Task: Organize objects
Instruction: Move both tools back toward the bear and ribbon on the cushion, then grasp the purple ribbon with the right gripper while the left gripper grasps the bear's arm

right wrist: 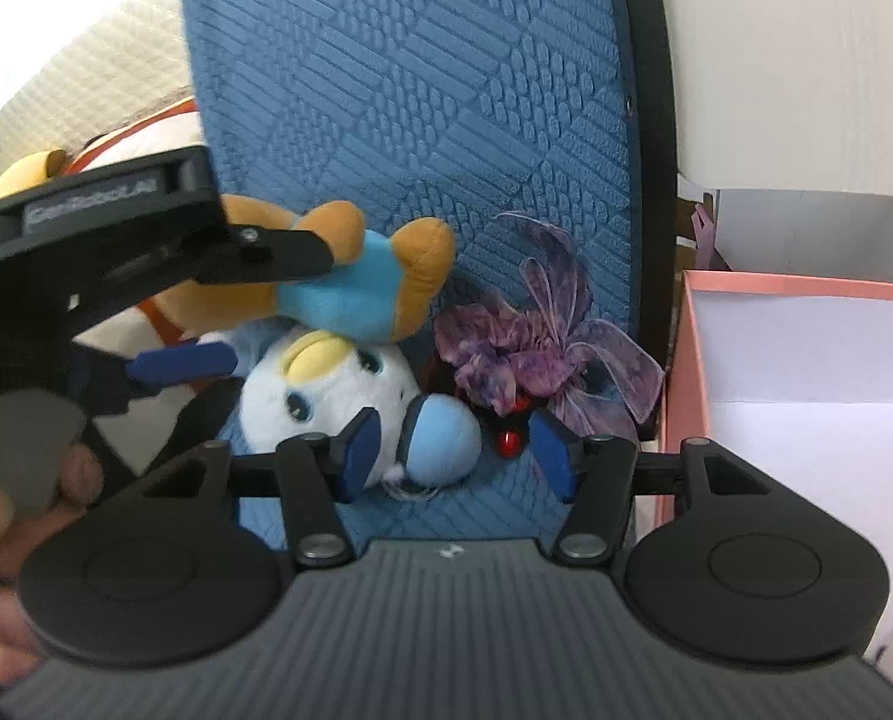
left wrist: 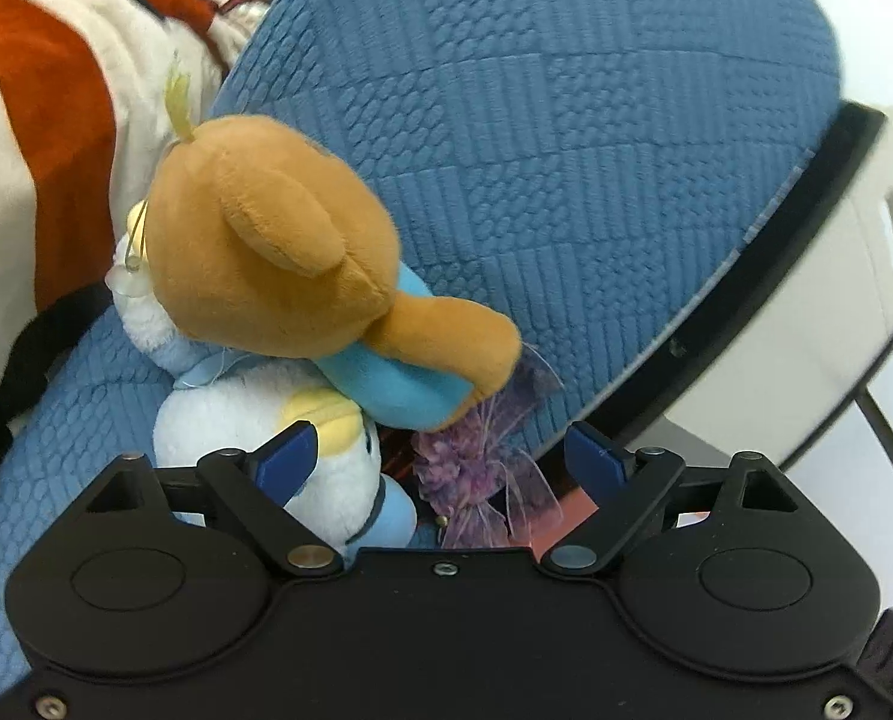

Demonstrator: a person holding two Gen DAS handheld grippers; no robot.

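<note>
A brown plush bear [left wrist: 266, 252] in a light blue shirt lies on a white and blue plush penguin [left wrist: 254, 450] against a blue quilted cushion [left wrist: 566, 150]. A purple ribbon flower [left wrist: 476, 468] lies beside them. My left gripper [left wrist: 440, 450] is open over the toys, holding nothing. In the right wrist view the bear [right wrist: 350, 288], penguin [right wrist: 338, 396] and flower [right wrist: 530, 348] sit just ahead. My right gripper [right wrist: 455, 450] is open around the penguin's blue flipper [right wrist: 440, 438]. The left gripper [right wrist: 218, 306] is open beside the bear.
An orange and cream striped fabric [left wrist: 44, 132] lies left of the cushion. A pink open box [right wrist: 806, 372] stands at the right. A white unit [left wrist: 836, 300] with a black frame sits behind the cushion. A cream woven item [right wrist: 86, 96] is at upper left.
</note>
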